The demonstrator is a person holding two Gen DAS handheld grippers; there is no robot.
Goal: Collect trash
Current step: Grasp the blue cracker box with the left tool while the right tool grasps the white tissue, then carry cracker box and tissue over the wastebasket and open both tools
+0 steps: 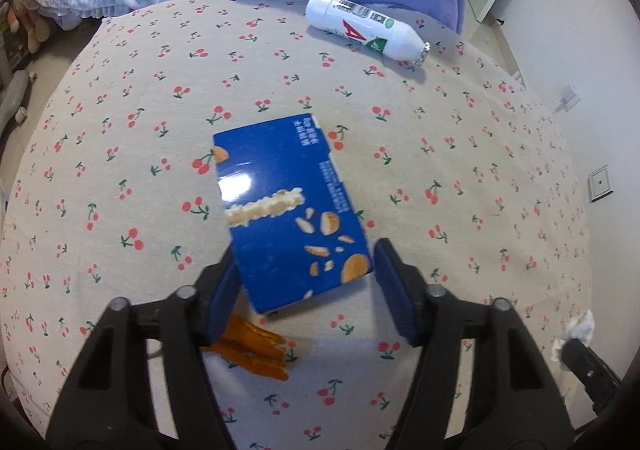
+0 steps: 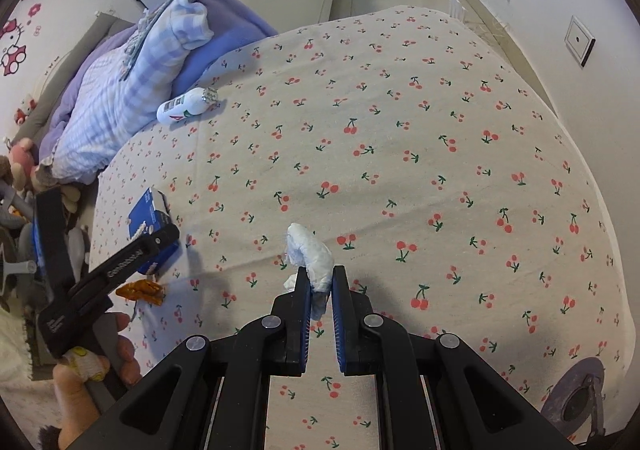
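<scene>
The box (image 1: 288,209) lies mid-bed (image 1: 460,177), the bottle (image 1: 364,27) beyond it, the peel (image 1: 256,350) nearer.

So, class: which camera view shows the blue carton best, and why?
The left wrist view: the blue carton lies in mid-frame, its printed face fully visible between the left gripper's fingers. The right wrist view shows it small at the left edge, partly hidden behind that gripper.

My left gripper (image 1: 304,282) points steeply down, its blue-padded jaws standing partly apart — the left pad looks to touch what lies between them, the right pad stands clear. My right gripper (image 2: 320,290) also tilts steeply down, jaws pinched tight on what they hold. My left hand (image 2: 92,366) wraps that gripper's handle — fingertips curled around it.
</scene>
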